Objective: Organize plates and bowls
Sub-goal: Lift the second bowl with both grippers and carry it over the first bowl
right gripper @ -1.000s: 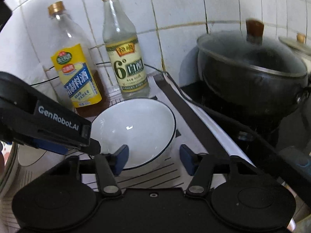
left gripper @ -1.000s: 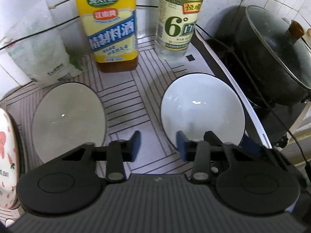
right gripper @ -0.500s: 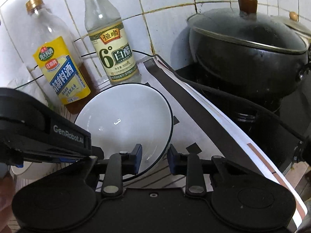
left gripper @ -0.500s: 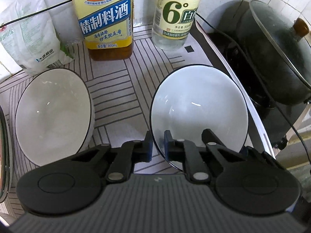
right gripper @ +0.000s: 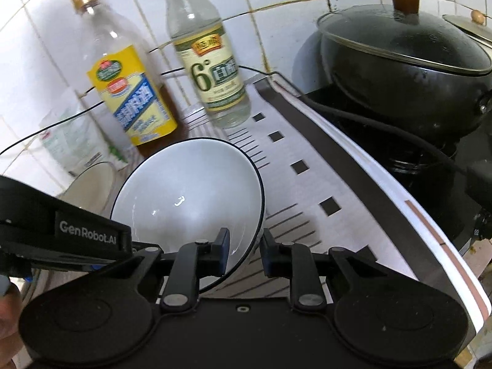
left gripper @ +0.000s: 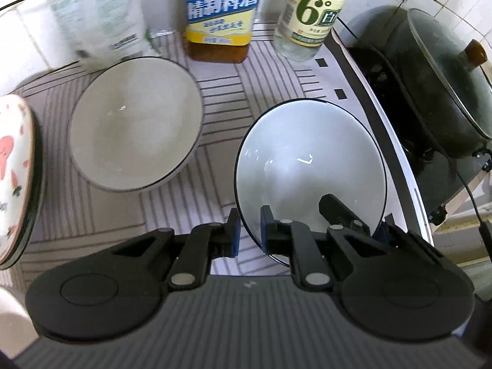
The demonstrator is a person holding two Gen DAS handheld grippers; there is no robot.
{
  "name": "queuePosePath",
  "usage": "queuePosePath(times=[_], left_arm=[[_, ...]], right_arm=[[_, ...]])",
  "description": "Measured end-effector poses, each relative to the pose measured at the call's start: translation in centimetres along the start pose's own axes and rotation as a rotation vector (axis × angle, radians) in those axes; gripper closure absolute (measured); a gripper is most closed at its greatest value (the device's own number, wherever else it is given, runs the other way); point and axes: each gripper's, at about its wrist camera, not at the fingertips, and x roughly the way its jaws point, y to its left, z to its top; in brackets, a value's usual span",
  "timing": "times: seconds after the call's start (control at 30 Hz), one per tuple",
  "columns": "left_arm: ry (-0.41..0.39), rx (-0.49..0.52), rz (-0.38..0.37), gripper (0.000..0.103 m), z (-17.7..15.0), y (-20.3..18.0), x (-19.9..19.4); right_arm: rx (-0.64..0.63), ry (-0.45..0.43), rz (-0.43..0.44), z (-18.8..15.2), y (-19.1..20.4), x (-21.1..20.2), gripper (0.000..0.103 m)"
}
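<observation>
Between the fingers of the left gripper (left gripper: pixel 248 230) sits the near rim of the white bowl (left gripper: pixel 310 166), one finger outside the wall and one inside, pinching it. The right gripper (right gripper: pixel 244 247) is clamped on the same bowl at its right near rim, also one finger on each side. This bowl looks tilted over the striped mat (left gripper: pixel 270 86) on the table. To its left, apart from it, stands a second bowl (left gripper: pixel 135 123), and beyond that a patterned plate (left gripper: pixel 15 184) at the left edge. Behind stand a yellow-label bottle (left gripper: pixel 223 15) and a vinegar bottle (left gripper: pixel 310 15) near the tiled wall. On the right the mat's edge meets the stove with a black wok (right gripper: pixel 406 61).
</observation>
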Motion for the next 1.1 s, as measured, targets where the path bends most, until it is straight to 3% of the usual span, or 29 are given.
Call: queuePosePath(times=[1.1], left_arm=[[-0.073,-0.037,0.034,0.090,-7.6,5.1,-12.9]], right_arm=[[-0.130,0.047,0.235,-1.5,5.2,-10.7,0.079]])
